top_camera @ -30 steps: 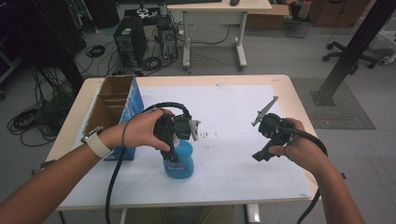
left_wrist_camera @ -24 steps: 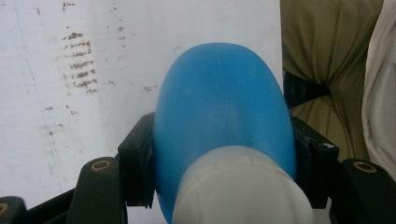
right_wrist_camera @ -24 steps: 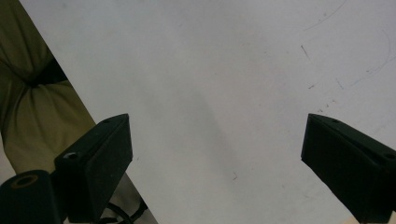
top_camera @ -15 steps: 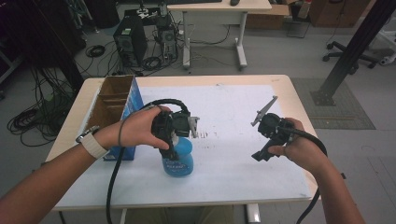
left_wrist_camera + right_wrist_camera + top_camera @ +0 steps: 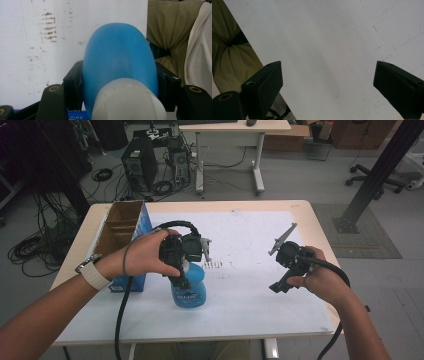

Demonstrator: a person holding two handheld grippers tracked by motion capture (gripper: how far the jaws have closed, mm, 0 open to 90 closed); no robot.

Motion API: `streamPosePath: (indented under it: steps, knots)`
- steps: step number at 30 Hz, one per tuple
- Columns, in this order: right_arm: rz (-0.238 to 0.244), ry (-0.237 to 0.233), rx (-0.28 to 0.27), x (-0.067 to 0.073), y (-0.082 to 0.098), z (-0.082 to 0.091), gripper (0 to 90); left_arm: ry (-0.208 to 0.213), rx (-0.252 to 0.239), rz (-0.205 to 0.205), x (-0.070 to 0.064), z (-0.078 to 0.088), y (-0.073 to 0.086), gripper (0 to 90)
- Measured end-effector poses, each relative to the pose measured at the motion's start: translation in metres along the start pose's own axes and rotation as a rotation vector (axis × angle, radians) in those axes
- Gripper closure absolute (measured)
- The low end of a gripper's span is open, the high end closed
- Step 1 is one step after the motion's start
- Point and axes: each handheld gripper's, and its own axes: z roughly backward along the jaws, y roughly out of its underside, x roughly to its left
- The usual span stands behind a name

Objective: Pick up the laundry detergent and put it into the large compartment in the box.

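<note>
A: Left gripper [image 5: 181,265] — state of the fingers [image 5: 72,85]?

B: Clamped on the blue bottle [image 5: 188,287], one pad pressed to each flank just below the white collar [image 5: 128,101], as seen in the left gripper view. Pointed down from above, wrapped by the left hand [image 5: 145,254], cable looping off toward the near edge.

A: And the bottle's place?

B: On the white sheet [image 5: 250,250] covering the counter [image 5: 310,220], left of centre, close to the near edge. Upright as far as the high view tells. Whether resting on the sheet or raised just off it — cannot tell. Just right of the open cardboard box [image 5: 120,227] with the blue side panel, apart from it.

A: Right gripper [image 5: 280,282]?

B: Fingers [image 5: 265,87] wide apart, nothing between them, only bare white sheet under them in the right gripper view. Held in the right hand [image 5: 312,277] above the right part of the sheet, well apart from the bottle, grey plate [image 5: 281,240] sticking up and back.

A: Anything else nearby?

B: Faint brown smudges [image 5: 215,265] on the sheet just right of the bottle. Olive trousers [image 5: 165,30] past the sheet's edge in both gripper views. Beyond the counter, a second desk [image 5: 235,127], a computer tower [image 5: 137,165] and loose cables on the floor.
</note>
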Motion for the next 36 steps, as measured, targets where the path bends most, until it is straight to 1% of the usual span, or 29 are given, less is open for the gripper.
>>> streamPosePath:
  steps: [7,10,12,13,14,18,23,29,30,36]
  knots:
    - [0.002,0.000,0.002,0.000,-0.001,-0.001,8.9,-0.014,-0.014,0.038,0.002,0.009,0.002,37.2]
    - [0.002,0.001,0.002,0.000,-0.001,-0.001,8.9,-0.013,-0.023,0.065,0.002,0.012,0.003,37.1]
    - [0.001,0.002,0.003,0.000,-0.001,-0.001,8.9,-0.011,-0.018,0.083,0.003,0.014,0.003,37.2]
    - [0.001,0.002,0.003,0.000,-0.001,-0.001,8.9,-0.014,-0.020,0.081,0.004,0.015,0.003,37.1]
    - [0.002,0.003,0.004,0.000,-0.001,-0.001,8.9,-0.008,-0.028,0.102,0.003,0.016,0.003,37.1]
    - [0.004,0.003,0.001,0.001,-0.001,0.000,8.9,-0.012,-0.044,0.139,0.005,0.022,0.004,37.1]
    - [0.004,0.004,0.002,0.001,-0.001,0.000,8.9,-0.028,-0.046,0.171,0.007,0.028,0.005,37.1]
    - [0.004,0.004,0.001,0.001,-0.001,0.000,9.0,-0.033,-0.058,0.224,0.008,0.035,0.006,37.2]
    - [0.005,0.004,0.003,0.001,-0.001,0.000,8.9,-0.035,-0.052,0.228,0.008,0.037,0.006,37.2]
    - [0.007,0.006,0.004,0.001,-0.001,0.000,9.0,-0.033,-0.066,0.274,0.009,0.047,0.006,37.2]
